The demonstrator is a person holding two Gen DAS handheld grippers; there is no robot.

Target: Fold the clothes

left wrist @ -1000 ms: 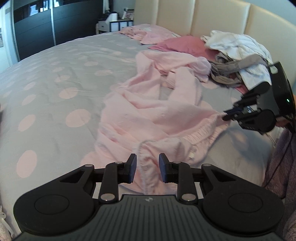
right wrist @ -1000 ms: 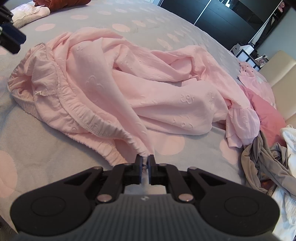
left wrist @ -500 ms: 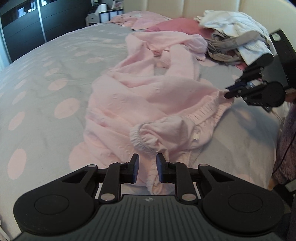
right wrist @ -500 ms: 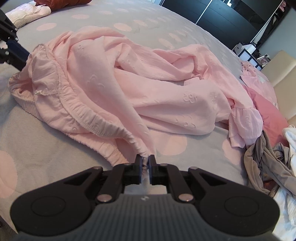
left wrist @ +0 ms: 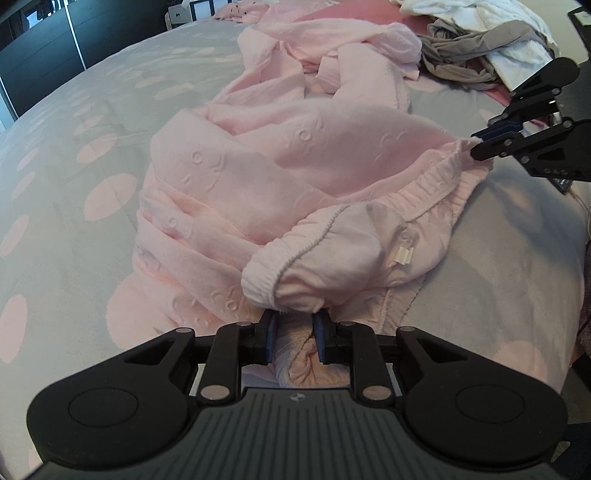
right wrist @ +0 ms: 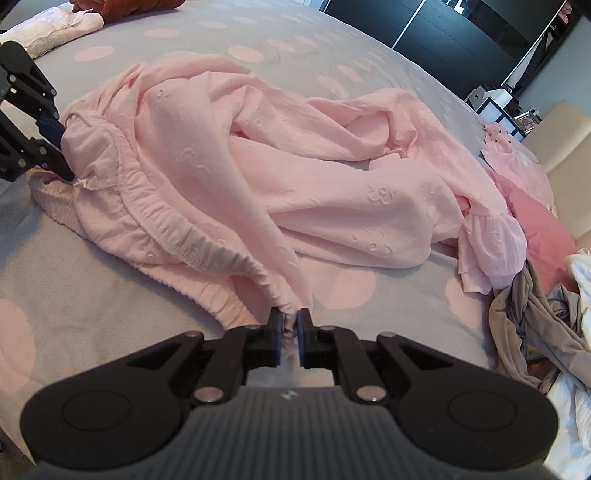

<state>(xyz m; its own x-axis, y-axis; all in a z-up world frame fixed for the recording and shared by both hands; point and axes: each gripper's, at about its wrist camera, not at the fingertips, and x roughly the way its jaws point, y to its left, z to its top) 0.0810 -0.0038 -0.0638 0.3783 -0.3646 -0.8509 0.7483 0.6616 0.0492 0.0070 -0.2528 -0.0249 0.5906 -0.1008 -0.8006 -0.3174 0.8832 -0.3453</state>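
Left tool [left wrist: 291, 338]: jaws narrow but not touching, with crumpled pink fabric lying between the blue pads; whether the pads press on the cloth cannot be told. A rolled section of waistband sits directly ahead of the fingertips.
Right tool [right wrist: 290, 334]: jaws almost closed, clamped on a thin fold of the waistband edge. In the left wrist view the same tool [left wrist: 480, 142] pinches the far right corner of the garment.
Pink garment [right wrist: 280, 177]: a loose pair of embossed pink trousers, spread crumpled on the bed ahead of both tools, waistband end nearest the tools, legs running away from them.
Elastic waistband [left wrist: 432, 184]: gathered, stretched between the two tools; a small white label [left wrist: 402, 255] shows on its inner side.
Bed [left wrist: 92, 155]: grey cover with pale pink dots, carrying all items.
Grey garment [right wrist: 532, 325]: bunched to the right of the right tool, beside the trouser leg ends.
White clothing [left wrist: 491, 22]: piled beyond the grey garment.
Dark pink pillow [right wrist: 543, 229]: beyond the leg ends, near the headboard.
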